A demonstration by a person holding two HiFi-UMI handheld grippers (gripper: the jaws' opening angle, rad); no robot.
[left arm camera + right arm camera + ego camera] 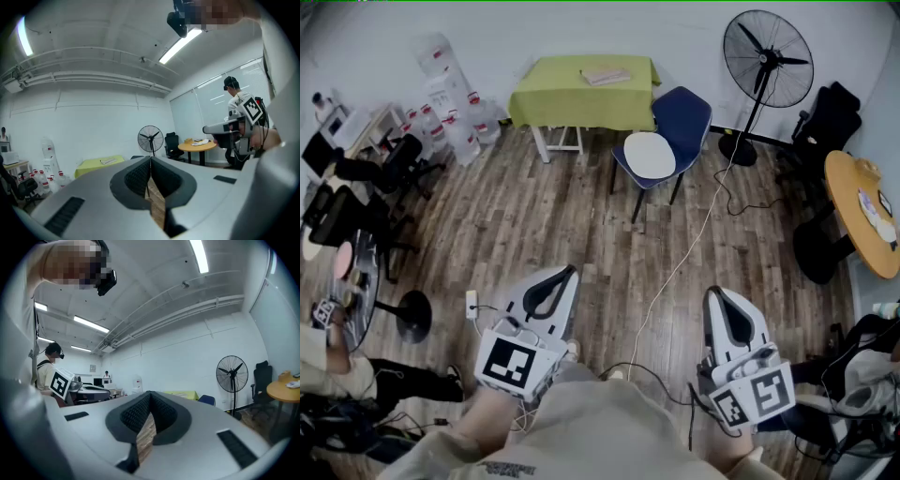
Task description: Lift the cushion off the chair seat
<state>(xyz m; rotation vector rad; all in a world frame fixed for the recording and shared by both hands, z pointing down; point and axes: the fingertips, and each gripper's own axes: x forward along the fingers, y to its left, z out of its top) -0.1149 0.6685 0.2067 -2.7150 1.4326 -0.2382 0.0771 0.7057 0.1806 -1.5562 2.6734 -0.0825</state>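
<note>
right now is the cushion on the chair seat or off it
On it: the white cushion lies flat on the blue chair seat, far from the left tool and right tool, both shut.

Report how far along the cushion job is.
Done: nothing; the round white cushion still lies on the seat of the dark blue chair. In hand: nothing; the left gripper and right gripper are both shut and empty, well short of the chair. Left: approach, grip the cushion, lift it off.
</note>
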